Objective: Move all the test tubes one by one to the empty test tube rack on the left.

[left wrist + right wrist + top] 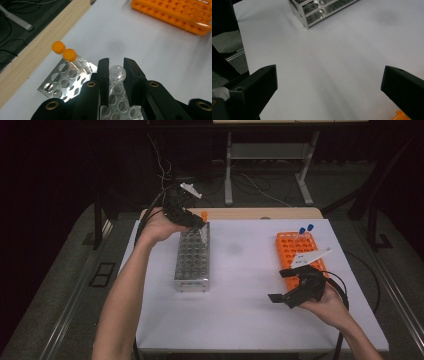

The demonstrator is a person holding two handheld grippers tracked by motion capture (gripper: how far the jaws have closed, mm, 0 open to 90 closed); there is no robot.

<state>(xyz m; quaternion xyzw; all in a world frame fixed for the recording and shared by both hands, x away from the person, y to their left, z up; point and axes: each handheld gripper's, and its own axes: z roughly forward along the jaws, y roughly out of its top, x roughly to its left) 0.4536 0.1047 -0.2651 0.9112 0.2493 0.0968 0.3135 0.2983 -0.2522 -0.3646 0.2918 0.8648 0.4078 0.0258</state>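
Note:
A silver metal tube rack stands left of centre on the white table; its corner also shows in the right gripper view. Two orange-capped tubes stand at its far end. My left gripper hovers over that far end, shut on a clear uncapped tube held between the jaws above the rack holes. An orange rack with two blue-capped tubes sits at the right. My right gripper is open, low over bare table beside the orange rack.
The white table top has free room between the two racks. A wooden strip runs along its far edge. Beyond it are dark floor, cables and a metal stand's legs.

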